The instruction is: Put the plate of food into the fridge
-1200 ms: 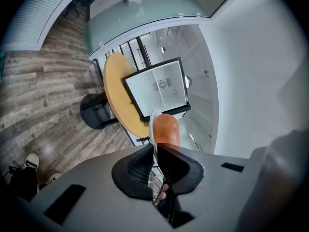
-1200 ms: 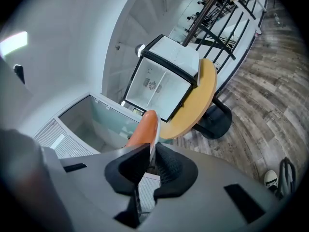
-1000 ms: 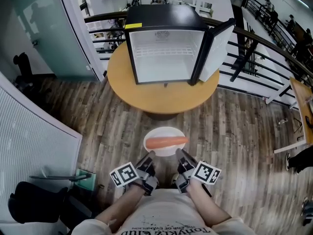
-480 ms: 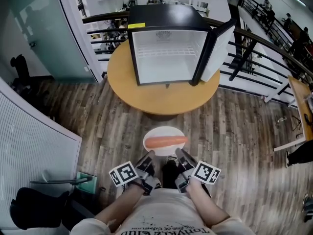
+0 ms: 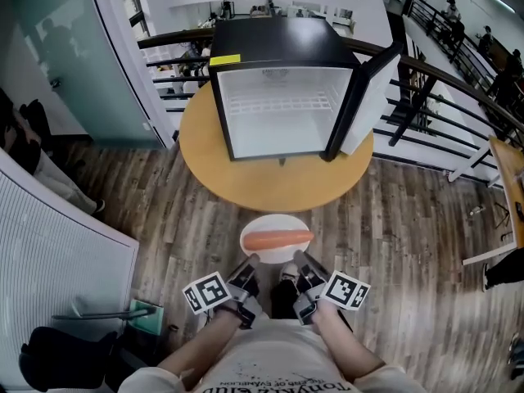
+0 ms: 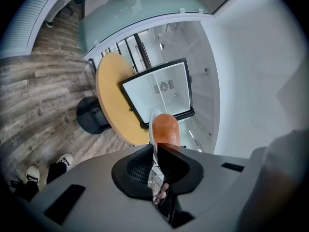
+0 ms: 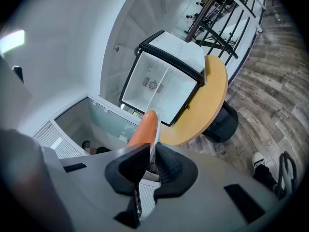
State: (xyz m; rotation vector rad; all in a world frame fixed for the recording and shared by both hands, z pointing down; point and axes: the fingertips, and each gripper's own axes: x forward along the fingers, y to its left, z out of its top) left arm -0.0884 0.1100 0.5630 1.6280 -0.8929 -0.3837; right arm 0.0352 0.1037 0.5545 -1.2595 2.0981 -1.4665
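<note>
A white plate (image 5: 275, 224) with an orange sausage (image 5: 278, 239) on it is held level in front of me, over the wooden floor. My left gripper (image 5: 250, 259) is shut on the plate's near left rim, my right gripper (image 5: 297, 256) shut on its near right rim. In the left gripper view the plate (image 6: 153, 129) runs edge-on between the jaws of the left gripper (image 6: 155, 154), the sausage (image 6: 166, 128) beyond. The right gripper (image 7: 148, 157) pinches the plate rim (image 7: 156, 135) beside the sausage (image 7: 143, 128). Ahead, a small black fridge (image 5: 282, 87) stands open and empty on a round table (image 5: 276, 180), its door (image 5: 367, 94) swung right.
Black railings (image 5: 426, 97) curve behind and to the right of the table. A glass wall (image 5: 57, 56) and a white slatted panel (image 5: 57, 244) stand on the left. A person's legs (image 5: 49, 178) show at the far left. My shoes (image 5: 282, 289) are below the plate.
The fridge and table have come slightly nearer in the head view. Both grippers keep their hold on the plate. A person's legs have come into view at the left.
</note>
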